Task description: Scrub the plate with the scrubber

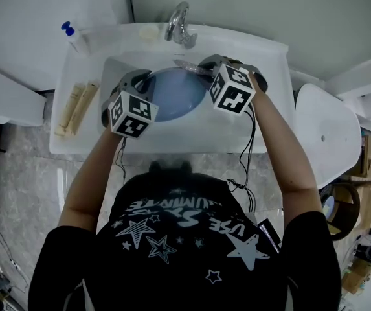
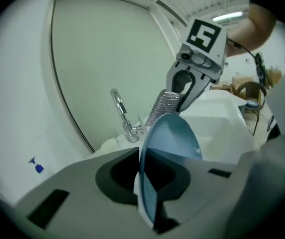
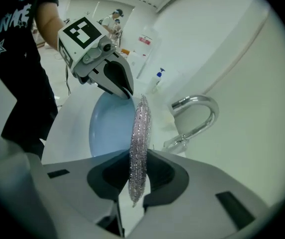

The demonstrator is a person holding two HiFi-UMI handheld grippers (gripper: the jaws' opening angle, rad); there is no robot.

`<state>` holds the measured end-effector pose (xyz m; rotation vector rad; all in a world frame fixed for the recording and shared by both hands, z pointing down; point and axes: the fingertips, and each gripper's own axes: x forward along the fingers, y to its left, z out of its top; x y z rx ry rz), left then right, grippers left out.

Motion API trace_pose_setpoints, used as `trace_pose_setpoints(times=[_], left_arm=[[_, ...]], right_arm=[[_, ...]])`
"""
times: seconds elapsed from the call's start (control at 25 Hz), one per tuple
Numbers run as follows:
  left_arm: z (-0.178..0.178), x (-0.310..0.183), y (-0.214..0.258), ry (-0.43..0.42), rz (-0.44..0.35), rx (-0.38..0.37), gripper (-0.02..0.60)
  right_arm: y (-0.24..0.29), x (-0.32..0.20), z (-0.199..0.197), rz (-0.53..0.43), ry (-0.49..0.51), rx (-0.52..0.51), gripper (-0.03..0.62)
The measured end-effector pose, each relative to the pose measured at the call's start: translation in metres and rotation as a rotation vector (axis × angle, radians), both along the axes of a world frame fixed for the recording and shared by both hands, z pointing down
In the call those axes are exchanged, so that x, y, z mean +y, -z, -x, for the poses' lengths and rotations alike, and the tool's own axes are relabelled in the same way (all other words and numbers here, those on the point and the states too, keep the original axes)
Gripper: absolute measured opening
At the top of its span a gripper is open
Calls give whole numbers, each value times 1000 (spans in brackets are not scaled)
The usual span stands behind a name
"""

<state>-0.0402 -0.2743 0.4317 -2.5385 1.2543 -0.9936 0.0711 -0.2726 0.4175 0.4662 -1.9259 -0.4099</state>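
One person in a black shirt printed with pale stars is leaning over a white, glossy, rectangular ceramic sink with rounded corners and a deep oval basin. To the right of the sink a smooth white rounded lid is lying.

A round, smooth, pale blue plate is hanging over the basin, with its shallow hollow face turned up. The left gripper, matte grey plastic with a black-and-white marker cube, is pinching the plate's left rim. Its jaws are closing tight on the thin edge, which is running upright through the slot between them.

The right gripper, of the same grey plastic and cube, is reaching in from the far right. Its jaws are clamping a flat, glittery silver mesh scrubber, which is standing edge-on between them like a thin woven pad. The scrubber's free end is lying at the plate's far rim; whether it is pressing on the plate cannot be told.

A curved, shiny chrome faucet is arching over the far edge of the basin. On the sink's left ledge two long beige tubes are lying side by side. At the far left corner a small clear bottle with a blue cap is standing.
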Motion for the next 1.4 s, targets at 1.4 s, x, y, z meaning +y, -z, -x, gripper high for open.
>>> trace_pose_setpoints(times=[1.4], left_arm=[[75,-24,-10,467,291,800,35]], right_arm=[[-56,10,-56,384,-687,-790,83]])
